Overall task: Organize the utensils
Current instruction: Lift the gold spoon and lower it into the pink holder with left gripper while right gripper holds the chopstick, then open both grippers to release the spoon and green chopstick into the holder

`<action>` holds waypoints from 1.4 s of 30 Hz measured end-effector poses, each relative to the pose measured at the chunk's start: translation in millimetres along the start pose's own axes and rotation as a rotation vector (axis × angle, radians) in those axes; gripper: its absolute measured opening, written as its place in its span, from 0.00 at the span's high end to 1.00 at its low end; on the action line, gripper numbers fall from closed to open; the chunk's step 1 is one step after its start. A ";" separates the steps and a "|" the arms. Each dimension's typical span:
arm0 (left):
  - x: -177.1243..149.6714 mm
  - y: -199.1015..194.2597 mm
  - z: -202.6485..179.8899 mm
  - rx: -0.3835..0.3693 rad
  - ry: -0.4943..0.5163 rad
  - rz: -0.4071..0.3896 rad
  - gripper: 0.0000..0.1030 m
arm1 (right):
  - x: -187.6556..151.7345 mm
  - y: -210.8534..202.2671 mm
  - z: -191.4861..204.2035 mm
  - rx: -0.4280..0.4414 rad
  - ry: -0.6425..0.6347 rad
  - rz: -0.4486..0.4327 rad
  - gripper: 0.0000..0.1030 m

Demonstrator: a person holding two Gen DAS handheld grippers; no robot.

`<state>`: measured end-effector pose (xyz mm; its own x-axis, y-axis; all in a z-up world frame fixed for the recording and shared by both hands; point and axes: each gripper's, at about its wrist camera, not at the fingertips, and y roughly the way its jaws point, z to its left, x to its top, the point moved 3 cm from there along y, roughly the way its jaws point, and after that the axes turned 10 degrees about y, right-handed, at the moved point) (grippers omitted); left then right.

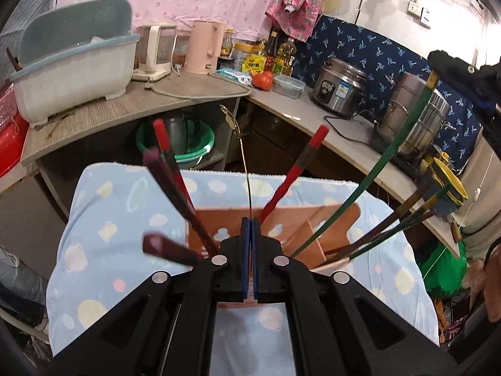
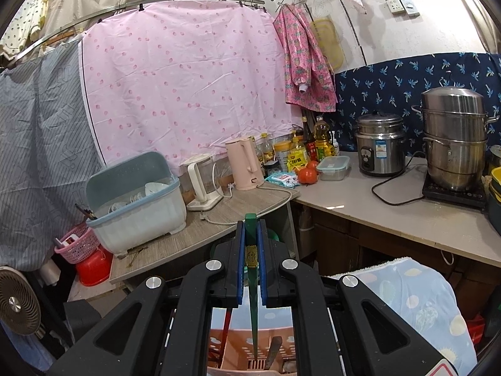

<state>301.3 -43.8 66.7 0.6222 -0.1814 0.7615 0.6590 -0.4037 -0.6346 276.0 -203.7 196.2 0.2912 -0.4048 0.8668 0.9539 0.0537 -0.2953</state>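
A pink slotted utensil holder (image 1: 316, 228) stands on a table covered by a blue patterned cloth (image 1: 125, 219). Red-topped dark chopsticks (image 1: 175, 181) lean in its left part, one red chopstick (image 1: 300, 163) in the middle, green and brown chopsticks (image 1: 391, 228) at the right. My left gripper (image 1: 250, 228) is shut on a thin gold-handled utensil (image 1: 242, 144) that rises from the holder. My right gripper (image 2: 250, 244) is shut on a green chopstick (image 2: 253, 307), held upright with its tip down in the holder (image 2: 238, 351). That chopstick (image 1: 382, 159) and the right gripper (image 1: 454, 69) also show in the left wrist view.
An L-shaped counter (image 2: 391, 216) runs behind the table with a dish bin (image 2: 137, 203), two kettles (image 2: 244, 163), bottles, tomatoes (image 2: 307, 174), a rice cooker (image 2: 380, 144) and a steel steamer pot (image 2: 454, 138). A green basin (image 1: 175, 141) sits under the counter. A fan (image 2: 18, 304) is at far left.
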 end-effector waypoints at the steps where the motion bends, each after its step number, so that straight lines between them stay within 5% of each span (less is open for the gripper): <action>1: -2.0 0.4 0.2 -0.002 -0.002 -0.003 0.99 | -1.8 0.5 0.2 -0.001 -0.003 0.002 0.93; 12: -17.5 2.6 -4.5 0.019 -0.001 -0.007 0.98 | -16.0 5.0 -2.5 -0.014 -0.005 0.039 0.93; 19: -12.0 -12.1 -7.8 0.033 0.000 -0.033 0.71 | -18.1 3.0 0.4 -0.010 -0.006 0.038 0.90; 31: -15.8 -43.0 -12.9 0.050 0.001 -0.053 0.66 | -23.1 -24.5 1.0 -0.003 -0.001 0.039 0.89; 42: -36.2 -78.3 -24.1 0.118 0.011 -0.010 0.61 | -60.5 -70.3 -20.8 -0.034 0.027 0.137 0.89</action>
<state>217.0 -27.2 92.0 0.6111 -0.1879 0.7689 0.7108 -0.2970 -0.6376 189.8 -201.9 156.2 0.4156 -0.4202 0.8066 0.9024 0.0796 -0.4235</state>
